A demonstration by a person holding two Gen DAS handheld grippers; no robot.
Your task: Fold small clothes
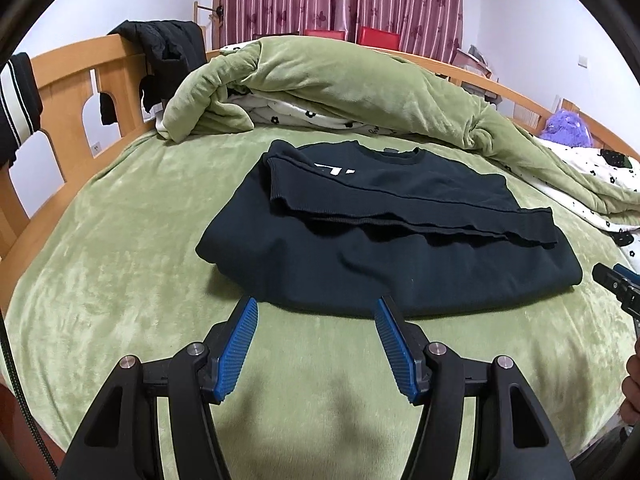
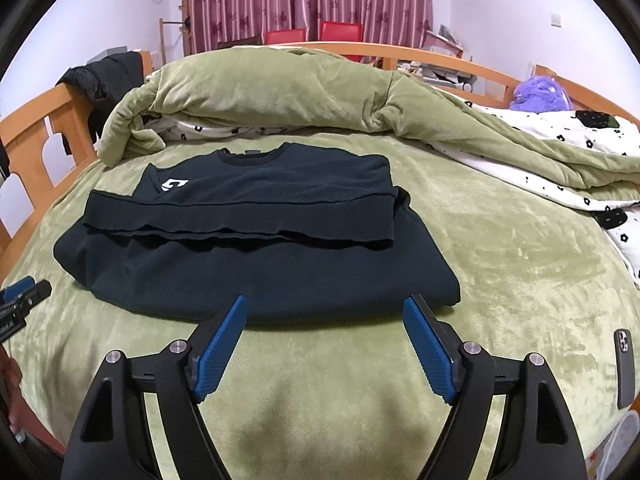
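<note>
The dark folded sweatshirt (image 1: pixel 384 236) lies flat on the green bed cover (image 1: pixel 120 280), its near folded edge just ahead of both grippers' fingertips. The left gripper (image 1: pixel 316 308) stands partly spread with nothing between its blue pads, tips over the near edge. The right gripper (image 2: pixel 326 308) gapes wider, also empty. Bare cover spreads left, right and behind both. Beyond the sweatshirt a rumpled green quilt (image 2: pixel 280 92) closes off the far side. A phone (image 2: pixel 625 368) lies right of the right gripper.
</note>
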